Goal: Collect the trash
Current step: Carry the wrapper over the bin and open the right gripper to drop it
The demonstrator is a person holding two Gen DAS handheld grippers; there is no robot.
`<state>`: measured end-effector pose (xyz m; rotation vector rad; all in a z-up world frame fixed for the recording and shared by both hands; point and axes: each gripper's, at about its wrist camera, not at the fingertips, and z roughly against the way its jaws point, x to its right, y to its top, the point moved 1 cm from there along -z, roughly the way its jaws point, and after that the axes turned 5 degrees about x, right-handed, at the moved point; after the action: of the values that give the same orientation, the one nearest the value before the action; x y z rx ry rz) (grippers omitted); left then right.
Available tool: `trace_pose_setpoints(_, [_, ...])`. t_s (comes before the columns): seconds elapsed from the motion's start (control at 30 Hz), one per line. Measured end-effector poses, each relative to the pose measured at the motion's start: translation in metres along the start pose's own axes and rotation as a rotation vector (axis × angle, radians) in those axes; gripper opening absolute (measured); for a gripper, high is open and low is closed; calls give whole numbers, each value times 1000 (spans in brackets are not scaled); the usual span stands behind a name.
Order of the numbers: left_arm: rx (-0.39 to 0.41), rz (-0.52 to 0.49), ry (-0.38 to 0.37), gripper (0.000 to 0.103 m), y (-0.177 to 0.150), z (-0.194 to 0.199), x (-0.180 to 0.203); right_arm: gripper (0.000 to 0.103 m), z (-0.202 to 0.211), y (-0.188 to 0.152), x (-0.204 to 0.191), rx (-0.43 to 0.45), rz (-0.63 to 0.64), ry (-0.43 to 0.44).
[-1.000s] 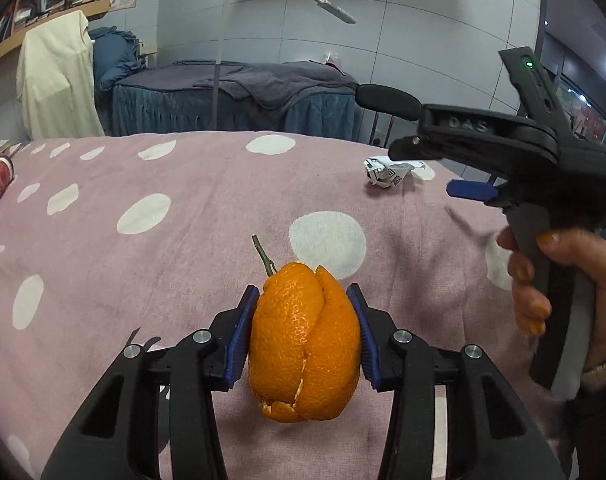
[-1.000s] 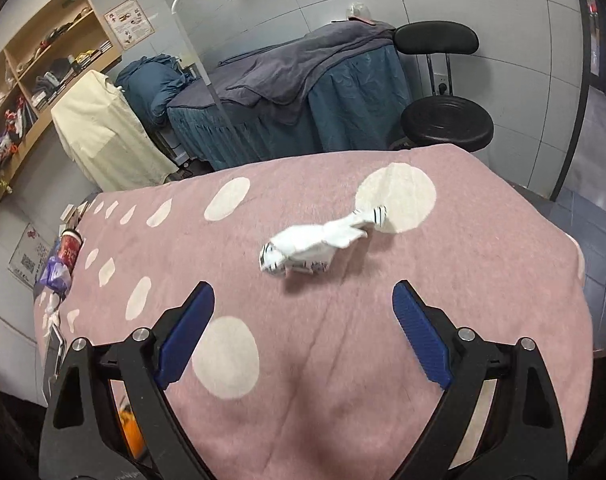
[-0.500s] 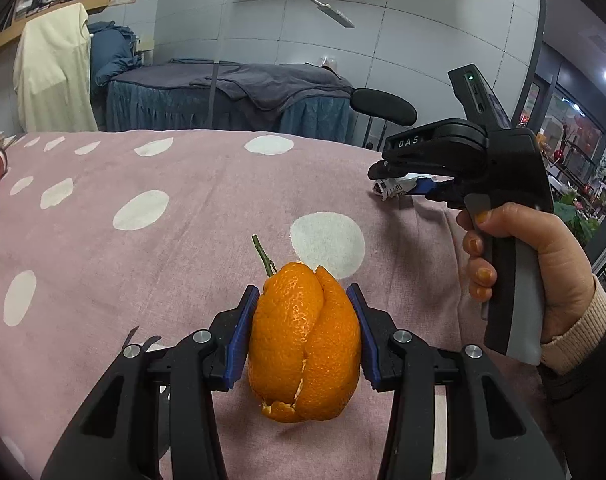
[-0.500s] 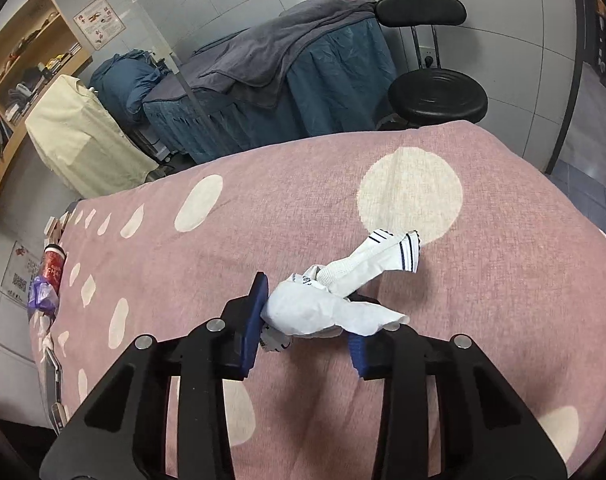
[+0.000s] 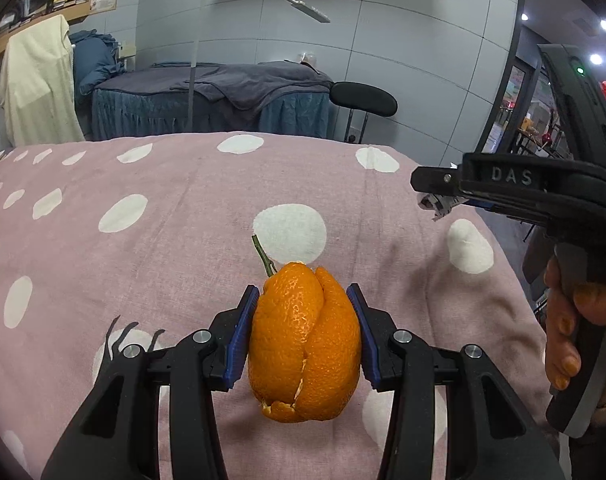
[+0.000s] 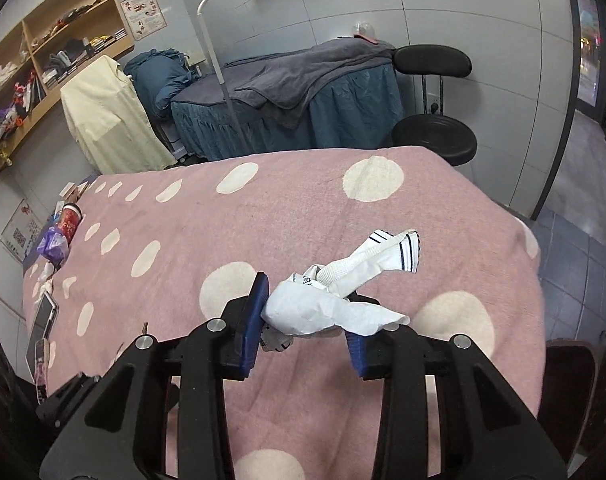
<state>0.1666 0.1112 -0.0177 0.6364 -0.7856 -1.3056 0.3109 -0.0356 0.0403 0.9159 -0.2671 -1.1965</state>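
The left tongs (image 5: 303,334) clamp an orange peel (image 5: 305,344) between their blue pads, the peel standing upright: a hollow, pebbled orange shell, split along a curling seam down its front, ragged at the bottom edge, with a short green stem (image 5: 263,256) at the top. The right tongs (image 6: 307,322) have just closed on a crumpled white paper wrapper (image 6: 327,308), which the pads now pinch; its bunched body sits between them and a twisted tail with thin dark stripes (image 6: 395,252) sticks out up and to the right. Both pieces are held over a bed covered in a pink blanket with white dots (image 6: 223,232). In the left view a hand (image 5: 571,320) grips the right tool's handle.
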Motion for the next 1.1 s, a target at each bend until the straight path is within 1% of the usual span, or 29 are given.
trace_pose_setpoints(0.2, [-6, -54, -46, 44, -3, 14, 31, 36, 56, -24, 34, 68, -12, -44])
trace_pose_setpoints(0.33, [-14, -86, -92, 44, -9, 24, 57, 36, 92, -45, 56, 119, 1, -118])
trace_pose_setpoints(0.43, [-25, -108, -133, 44, -13, 28, 79, 36, 115, -64, 76, 140, -19, -155])
trace_pose_setpoints(0.57, [-32, -134, -191, 44, -19, 36, 109, 36, 142, -91, 108, 159, -60, -233])
trace_pose_setpoints(0.67, [-39, -150, -224, 44, -23, 40, 128, 36, 154, -111, 132, 146, -108, -265])
trace_pose_setpoints(0.8, [-56, -165, -264, 44, -28, 40, 148, 36, 156, -141, 166, 101, -160, -320])
trace_pose_setpoints(1.0, [-84, -196, -302, 44, -38, 41, 174, 36, 139, -182, 214, 19, -251, -390])
trace_pose_setpoints(1.1, [-102, -205, -321, 44, -41, 38, 185, 36, 124, -196, 235, -29, -282, -422])
